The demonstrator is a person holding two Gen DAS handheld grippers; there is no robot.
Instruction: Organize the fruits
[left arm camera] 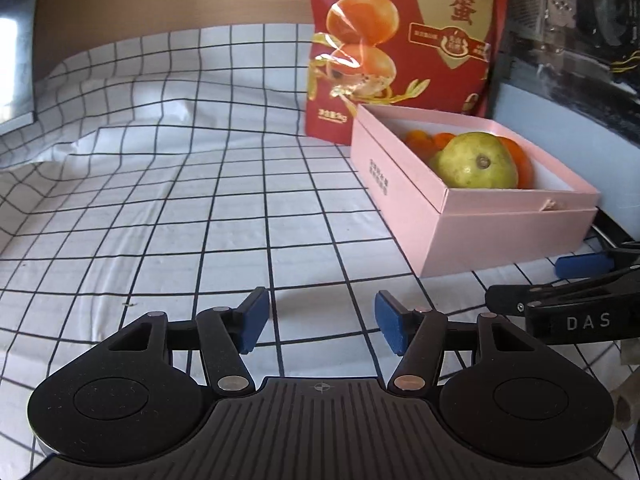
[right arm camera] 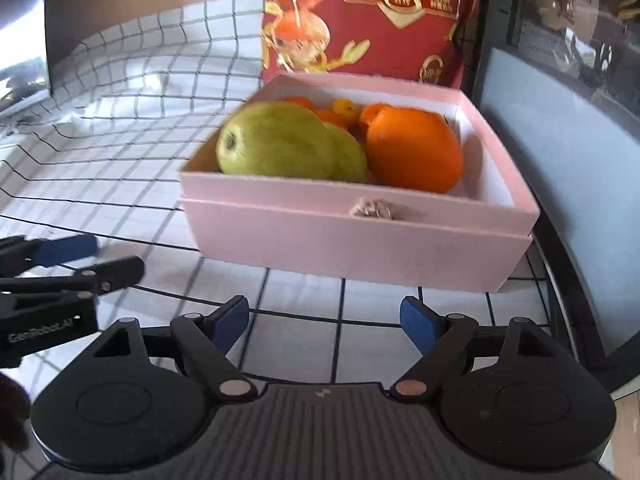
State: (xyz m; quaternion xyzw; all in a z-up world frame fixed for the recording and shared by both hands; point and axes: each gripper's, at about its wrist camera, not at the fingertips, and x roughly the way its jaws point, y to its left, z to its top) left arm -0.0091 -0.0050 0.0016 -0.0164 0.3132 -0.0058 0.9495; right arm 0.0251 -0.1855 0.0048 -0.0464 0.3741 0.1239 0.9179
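Note:
A pink box stands on the checked cloth at the right. It holds a green pear, with a second green fruit tucked behind it. Beside them lie a big orange and several small oranges. My left gripper hovers open and empty over bare cloth, left of the box. My right gripper is open and empty just in front of the box's near wall. Each gripper shows in the other's view, the right gripper and the left gripper, close side by side.
A red printed bag stands upright right behind the box. A dark-framed panel runs along the box's right side. The white grid cloth lies rumpled toward the back left, where a screen edge shows.

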